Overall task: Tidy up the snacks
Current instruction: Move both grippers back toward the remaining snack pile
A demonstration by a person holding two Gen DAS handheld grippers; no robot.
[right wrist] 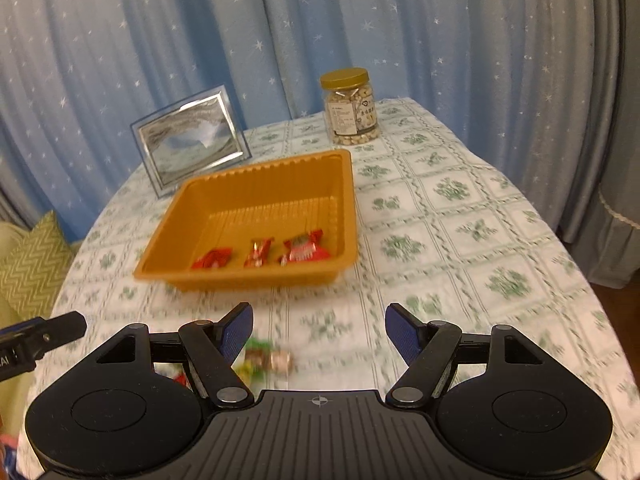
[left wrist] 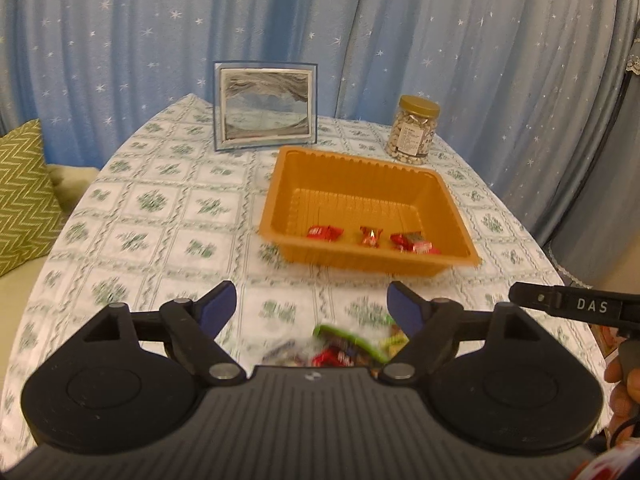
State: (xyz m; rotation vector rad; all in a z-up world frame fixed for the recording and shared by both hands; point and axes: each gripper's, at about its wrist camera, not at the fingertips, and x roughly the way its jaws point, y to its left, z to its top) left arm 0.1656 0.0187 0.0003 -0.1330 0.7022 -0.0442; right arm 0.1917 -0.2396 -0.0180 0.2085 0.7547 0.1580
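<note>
An orange plastic tray point(left wrist: 352, 168) point(right wrist: 256, 168) sits mid-table and holds three red wrapped candies point(left wrist: 325, 233) point(right wrist: 298, 250) in a row along its near wall. A blurred pile of mixed wrapped snacks point(left wrist: 340, 346) point(right wrist: 266, 356) lies on the tablecloth in front of the tray. My left gripper point(left wrist: 310, 306) is open and empty, above the pile. My right gripper point(right wrist: 319, 330) is open and empty, just right of the pile. Each gripper's edge shows in the other's view.
A framed sand picture point(left wrist: 265, 106) point(right wrist: 190, 138) stands at the table's back left. A jar of nuts with a gold lid point(left wrist: 414, 130) point(right wrist: 352, 106) stands at the back right. Blue starred curtains hang behind. A green patterned cushion point(left wrist: 24, 192) lies left of the table.
</note>
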